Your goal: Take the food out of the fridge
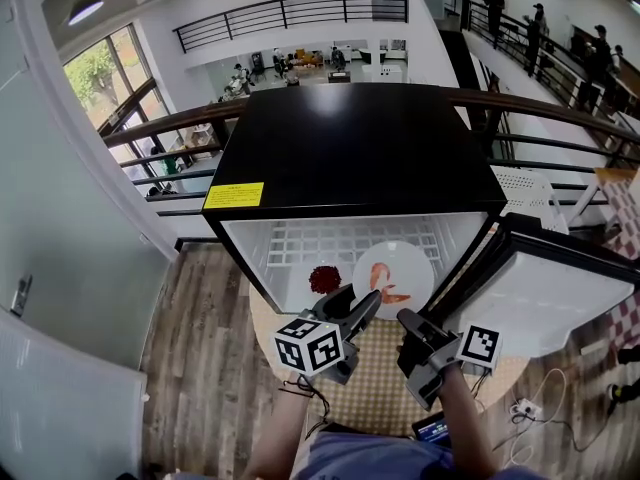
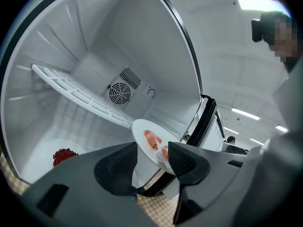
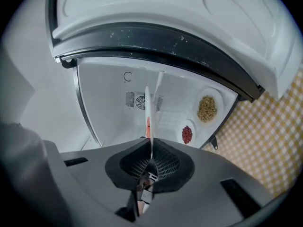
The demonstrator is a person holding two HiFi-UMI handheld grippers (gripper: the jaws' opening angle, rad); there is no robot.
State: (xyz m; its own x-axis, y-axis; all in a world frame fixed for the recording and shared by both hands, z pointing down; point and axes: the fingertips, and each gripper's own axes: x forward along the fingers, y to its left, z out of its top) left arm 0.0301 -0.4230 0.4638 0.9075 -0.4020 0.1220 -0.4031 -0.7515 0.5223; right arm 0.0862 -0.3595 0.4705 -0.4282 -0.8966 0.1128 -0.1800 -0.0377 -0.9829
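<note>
A white plate (image 1: 405, 258) with shrimp (image 1: 384, 280) is at the open front of the small black-topped fridge (image 1: 350, 148). My right gripper (image 3: 150, 161) is shut on this plate's rim (image 3: 147, 112), which shows edge-on in the right gripper view. My left gripper (image 2: 152, 162) stands open, with the same plate (image 2: 144, 129) just beyond its fingertips and not pressed by them. In the head view the left gripper (image 1: 362, 306) and right gripper (image 1: 405, 318) meet at the plate's near edge. Red berries (image 1: 324, 279) lie on the fridge floor to the left.
The fridge door (image 1: 545, 293) hangs open at the right. A wire shelf (image 2: 75, 91) crosses the inside above the plate. A second dish of brownish food (image 3: 207, 109) sits inside near the berries (image 3: 187, 134). A checked mat (image 1: 380, 388) lies under the fridge front.
</note>
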